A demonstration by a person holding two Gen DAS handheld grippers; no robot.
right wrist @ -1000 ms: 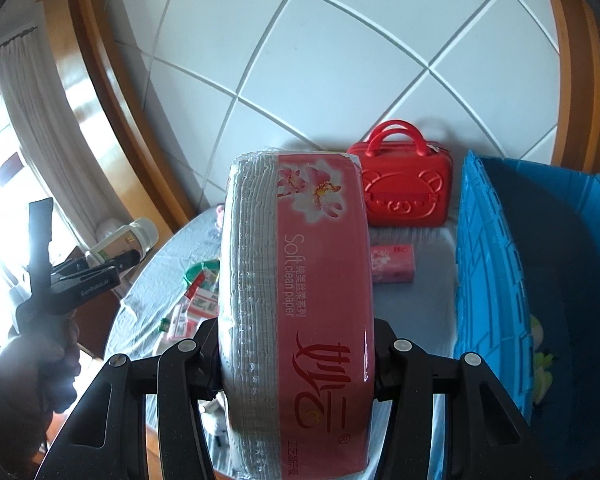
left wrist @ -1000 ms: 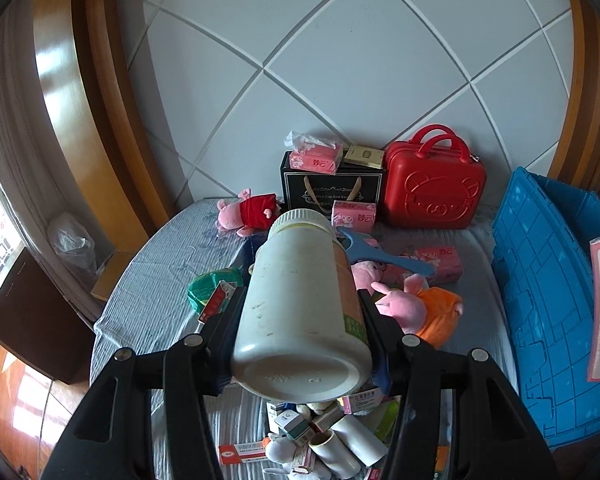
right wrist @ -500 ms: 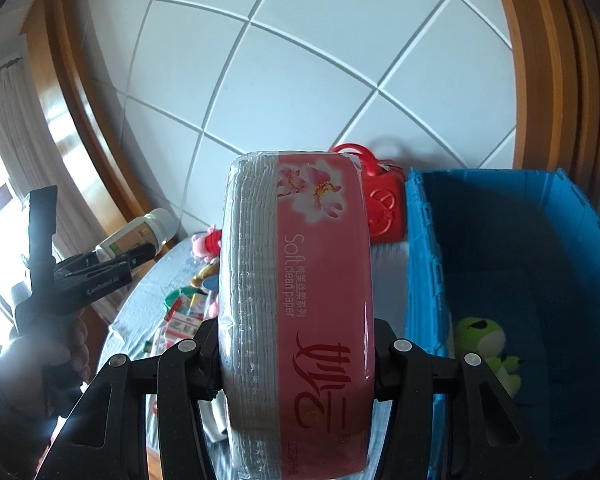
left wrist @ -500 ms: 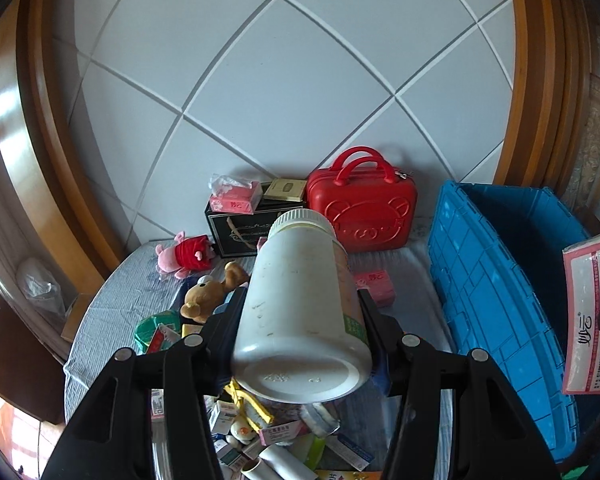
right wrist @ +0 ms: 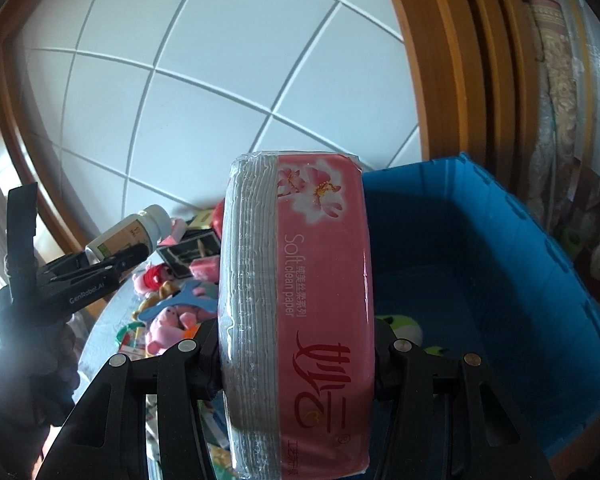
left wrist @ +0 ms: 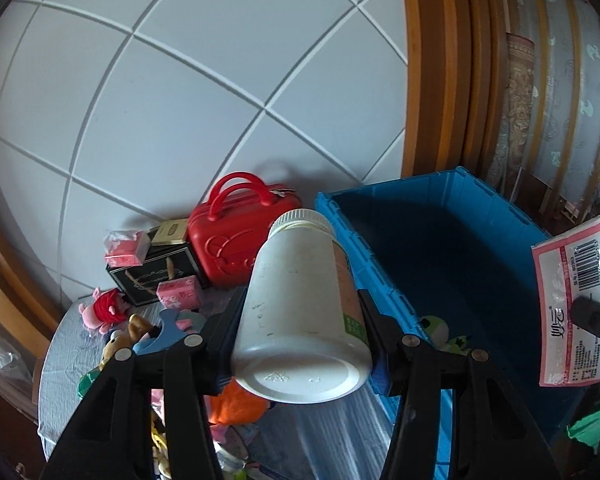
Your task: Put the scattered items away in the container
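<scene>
Left gripper (left wrist: 302,320): closed on a white bottle (left wrist: 300,304), clamped across the body near the base, cap pointing forward and up.
Right gripper (right wrist: 296,344): closed on a tissue pack (right wrist: 296,312), squeezed across its narrow sides, long axis running forward.
Bottle handling: judged rigid and smooth, likely slippery plastic; weight cannot be told. Best taken at mid-body, as now, not at the cap.
Pack handling: judged light and soft, gives under the fingers; film wrap may slide. Held across the middle, grip looks adequate.
Bottle look: white plastic, wide white screw cap, green and orange label on one side, scuffed.
Pack look: pink wrap with a flower print and red lettering, grey-white tissue edges showing through clear film on the left.
Bottle position: held in the air over the table edge, just left of the blue crate (left wrist: 460,248).
Pack position: held in the air at the crate's near-left rim, crate interior open to its right.
Crate contents: a green soft toy (right wrist: 404,326) on the floor, otherwise mostly bare.
Still scattered: pink plush pig (left wrist: 104,308), red case (left wrist: 236,240), small pink packs, black bag on the grey cloth.
Stage: judged carry phase, both items not yet released.
</scene>
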